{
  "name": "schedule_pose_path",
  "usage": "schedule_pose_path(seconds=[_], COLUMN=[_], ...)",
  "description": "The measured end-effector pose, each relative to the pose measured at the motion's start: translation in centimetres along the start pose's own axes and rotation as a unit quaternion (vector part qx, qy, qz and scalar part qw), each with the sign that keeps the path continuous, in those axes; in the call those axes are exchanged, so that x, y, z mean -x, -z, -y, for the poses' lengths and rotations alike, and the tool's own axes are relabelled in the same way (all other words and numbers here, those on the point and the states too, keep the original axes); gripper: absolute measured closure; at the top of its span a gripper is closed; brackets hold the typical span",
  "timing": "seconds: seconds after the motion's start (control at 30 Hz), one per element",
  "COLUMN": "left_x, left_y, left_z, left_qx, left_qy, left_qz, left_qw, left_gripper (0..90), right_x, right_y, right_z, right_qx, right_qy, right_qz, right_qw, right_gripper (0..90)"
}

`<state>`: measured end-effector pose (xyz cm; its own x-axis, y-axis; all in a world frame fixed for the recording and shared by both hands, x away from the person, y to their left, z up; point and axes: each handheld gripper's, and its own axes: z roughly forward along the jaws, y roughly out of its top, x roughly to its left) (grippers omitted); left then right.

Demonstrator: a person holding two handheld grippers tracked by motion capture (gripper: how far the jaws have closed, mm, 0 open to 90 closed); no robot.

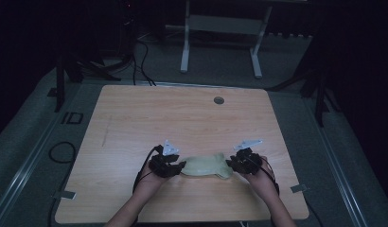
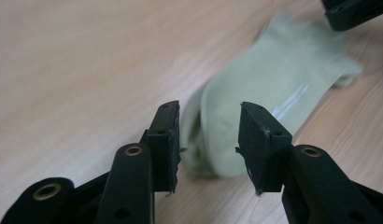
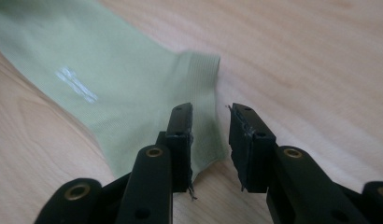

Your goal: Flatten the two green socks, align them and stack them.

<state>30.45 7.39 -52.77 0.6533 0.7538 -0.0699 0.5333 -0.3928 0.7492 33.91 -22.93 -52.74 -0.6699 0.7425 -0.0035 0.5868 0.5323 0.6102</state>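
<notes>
High view: the pale green sock (image 1: 207, 166) lies flat on the wooden surface (image 1: 182, 118), stretched crosswise between the two tongs. The left tongs (image 1: 181, 166) sit at the sock's left end, held by the left hand (image 1: 152, 180); the right tongs (image 1: 230, 165) sit at its right end, held by the right hand (image 1: 260, 178). Each tool carries a grey three-cornered plate on top and trails a dark cable. A small round grommet (image 1: 218, 100) is set in the surface well beyond both tongs, toward the far edge.

Left gripper view: the left tongs (image 2: 209, 140) stand open, jaws parted, with the rounded end of the sock (image 2: 273, 84) lying between and just ahead of them. The pads do not press on the fabric; a visible gap remains at each side. A whitish printed mark runs along the sock farther out. The other tool shows as a dark shape at the sock's far end, top right corner.

Right gripper view: the right tongs (image 3: 210, 140) stand open, jaws parted. The ribbed cuff end of the sock (image 3: 110, 88) lies partly between the jaws, mostly under and beyond the jaw at picture left; the other jaw stands over bare surface (image 3: 320, 60) beside the cuff edge. No pad clamps the fabric
</notes>
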Motion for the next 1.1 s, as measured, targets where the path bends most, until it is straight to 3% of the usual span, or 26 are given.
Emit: schedule_pose_path(seconds=[0.03, 0.1, 0.17, 0.23, 0.37, 0.57, 0.67, 0.73, 0.8, 0.83, 0.9, 0.97, 1.1], left_x=[0.2, 0.7, 1.4, 1.9, 1.8, 0.4, 0.1, -0.1, -0.3, -0.3, -0.1, 0.0, 0.0], left_y=[0.3, 0.4, -0.1, -0.9, -1.8, -2.8, -3.3, -3.4, -3.3, -3.3, -3.4, -3.5, -3.6], left_z=[-0.3, -0.7, -0.9, -1.0, -0.7, 0.2, 0.8, 1.2, 1.4, 1.4, 1.6, 1.5, 1.4], left_qx=[0.005, 0.003, -0.010, -0.022, -0.024, -0.036, -0.050, -0.051, -0.046, -0.043, -0.042, -0.044, -0.047], left_qy=[-0.012, -0.032, -0.056, -0.079, -0.095, -0.101, -0.108, -0.102, -0.093, -0.083, -0.087, -0.087, -0.083], left_qz=[0.000, 0.012, 0.017, 0.014, 0.006, 0.002, 0.002, 0.016, 0.021, 0.022, 0.021, 0.022, 0.031], left_qw=[0.9999, 0.9994, 0.9982, 0.9965, 0.9952, 0.9942, 0.9929, 0.9934, 0.9944, 0.9953, 0.9951, 0.9950, 0.9949], left_gripper=[60.1, 79.2, 88.6, 89.5, 89.6, 89.5, 89.3, 85.0, 77.0, 71.0, 60.6, 57.4, 50.4], right_x=[-0.1, -0.4, -1.0, -1.5, -2.0, -1.4, -1.0, -0.9, -1.0, -1.1, -1.6, -1.9, -2.1], right_y=[0.5, 1.1, 1.4, 1.3, 0.3, -1.4, -1.8, -1.8, -1.8, -1.8, -1.9, -1.9, -1.9], right_z=[-0.2, -0.7, -1.1, -1.3, -1.3, -0.4, 0.1, 0.2, 0.4, 0.4, 0.5, 0.6, 0.9], right_qx=[0.009, 0.022, 0.028, 0.028, 0.014, -0.014, -0.016, -0.012, -0.011, -0.012, -0.012, -0.011, -0.005], right_qy=[-0.001, 0.004, 0.010, 0.018, 0.028, 0.028, 0.023, 0.020, 0.022, 0.027, 0.044, 0.062, 0.072], right_qz=[0.001, -0.001, -0.006, -0.009, -0.006, 0.009, 0.001, -0.005, -0.019, -0.023, -0.021, -0.014, -0.014], right_qw=[1.0000, 0.9997, 0.9995, 0.9994, 0.9995, 0.9995, 0.9996, 0.9997, 0.9995, 0.9993, 0.9987, 0.9979, 0.9973], right_gripper=[73.1, 81.5, 86.2, 86.3, 86.1, 84.9, 82.9, 78.0, 67.4, 65.2, 59.3, 57.6, 55.6])
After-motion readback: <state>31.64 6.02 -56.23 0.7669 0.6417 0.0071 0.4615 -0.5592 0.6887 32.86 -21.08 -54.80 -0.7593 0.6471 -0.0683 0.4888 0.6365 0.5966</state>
